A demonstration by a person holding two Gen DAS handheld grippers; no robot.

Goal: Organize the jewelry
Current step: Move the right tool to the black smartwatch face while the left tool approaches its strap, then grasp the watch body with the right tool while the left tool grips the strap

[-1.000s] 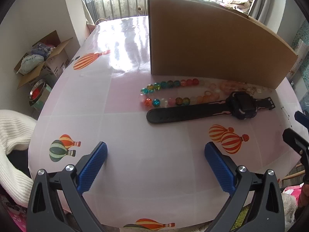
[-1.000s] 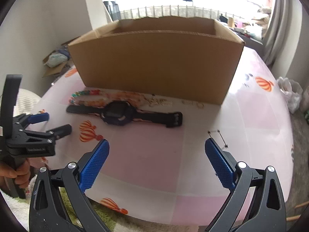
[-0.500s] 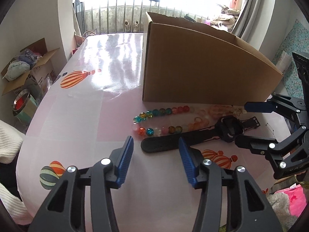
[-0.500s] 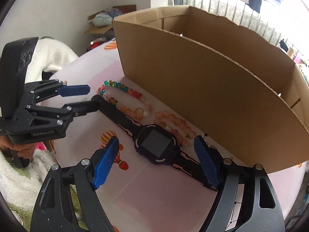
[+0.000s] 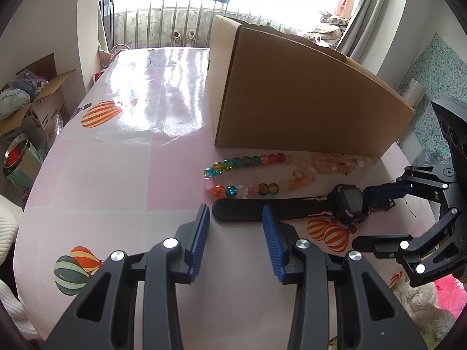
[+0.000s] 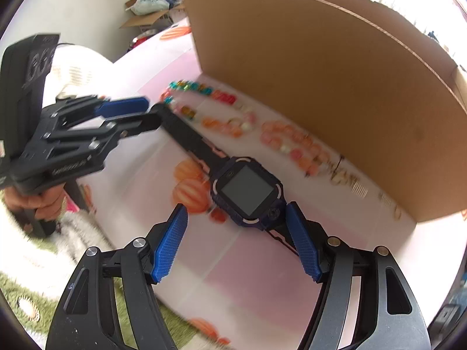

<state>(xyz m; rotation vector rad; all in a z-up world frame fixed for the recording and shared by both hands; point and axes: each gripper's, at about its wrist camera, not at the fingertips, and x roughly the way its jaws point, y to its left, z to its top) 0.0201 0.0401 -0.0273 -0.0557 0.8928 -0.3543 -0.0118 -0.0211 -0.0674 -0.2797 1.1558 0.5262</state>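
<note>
**Both grippers closing in on the watch**

Since a second ago both grippers have come in from well back to the watch (image 6: 248,192), one at each end. Watch lies flat on the table (image 5: 116,175), just in front of the cardboard box (image 5: 306,102), bead strings (image 5: 248,175) between it and the box wall.

I've got the left gripper (image 5: 235,234) at the strap tip, jaws closing, pads either side of it but not pressing. Right gripper (image 6: 236,242) straddles the watch body, jaws closing, not clamped yet.

Risks as I see them: the strap is thin and flat, so pads may scrape the table and miss; a two-ended lift could twist the strap; a sweep could drag the beads.

Box interior mostly hidden; what shows looks bare.
</note>
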